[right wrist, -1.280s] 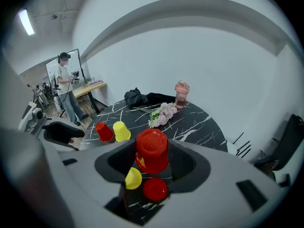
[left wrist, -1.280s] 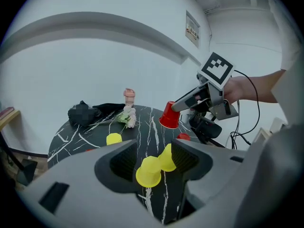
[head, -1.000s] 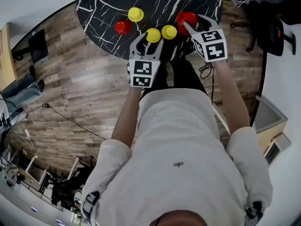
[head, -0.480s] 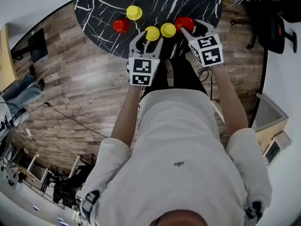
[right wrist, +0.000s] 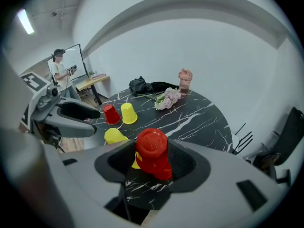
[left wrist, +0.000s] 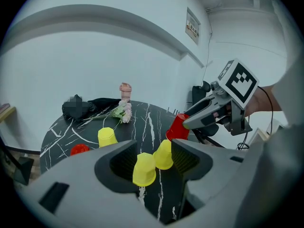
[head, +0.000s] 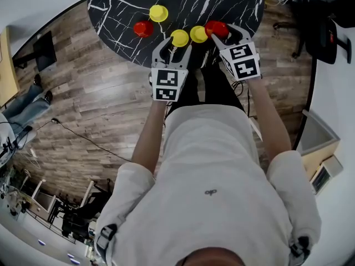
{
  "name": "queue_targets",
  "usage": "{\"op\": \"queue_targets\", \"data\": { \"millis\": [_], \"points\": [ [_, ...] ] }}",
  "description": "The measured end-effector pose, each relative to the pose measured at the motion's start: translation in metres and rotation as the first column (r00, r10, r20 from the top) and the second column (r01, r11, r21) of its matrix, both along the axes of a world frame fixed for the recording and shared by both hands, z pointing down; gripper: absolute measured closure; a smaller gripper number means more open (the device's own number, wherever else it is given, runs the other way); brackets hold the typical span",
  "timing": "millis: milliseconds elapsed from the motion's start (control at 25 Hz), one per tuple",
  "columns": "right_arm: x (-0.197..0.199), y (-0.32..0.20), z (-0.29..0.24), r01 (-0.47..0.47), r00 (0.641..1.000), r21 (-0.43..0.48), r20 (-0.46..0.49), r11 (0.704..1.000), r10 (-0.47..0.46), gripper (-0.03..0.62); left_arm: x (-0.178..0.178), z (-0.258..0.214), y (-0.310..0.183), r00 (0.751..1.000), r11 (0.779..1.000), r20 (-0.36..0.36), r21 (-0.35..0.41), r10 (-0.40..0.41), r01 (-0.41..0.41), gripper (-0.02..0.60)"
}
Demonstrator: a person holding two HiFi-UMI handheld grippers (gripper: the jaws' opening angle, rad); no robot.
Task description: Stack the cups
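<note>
On the black marbled bench five plastic cups show, all upside down. The right tool is clamped on a red cup. The cup nearly fills the space between the jaws and sits tilted there, its flat base turned up toward the camera and its rim low over the near edge of the bench. In the head view this red cup lies just beside the middle yellow cup, on that cup's right. The left tool has its jaws apart around the front yellow cup. That cup stands on the bench between the jaw tips, with a visible gap on its right side, so the pads do not press it. The front and middle yellow cups stand close together near the bench edge. Further in and to the left, a far yellow cup and another red cup stand near each other, well apart from both tools. At the back of the bench lie a bunch of pale flowers, a pink bottle and a black bag. Wooden floor surrounds the bench.
</note>
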State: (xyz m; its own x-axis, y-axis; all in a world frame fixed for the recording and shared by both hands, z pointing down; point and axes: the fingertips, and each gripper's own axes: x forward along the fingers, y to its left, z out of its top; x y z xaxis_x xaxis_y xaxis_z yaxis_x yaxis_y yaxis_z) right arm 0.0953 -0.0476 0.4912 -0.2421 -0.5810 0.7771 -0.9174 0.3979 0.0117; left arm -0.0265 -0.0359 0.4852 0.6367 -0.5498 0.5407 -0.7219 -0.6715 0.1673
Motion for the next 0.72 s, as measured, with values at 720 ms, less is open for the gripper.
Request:
{"op": "queue_targets", "data": {
  "millis": [720],
  "points": [
    [0.0001,0.0026,0.0015,0.019,0.999,-0.001,-0.026,1.000,-0.019,0.370,-0.0030,-0.0017,-0.0028,1.000,1.000,0.004,0.004,-0.006,0.006,0.357]
  ]
}}
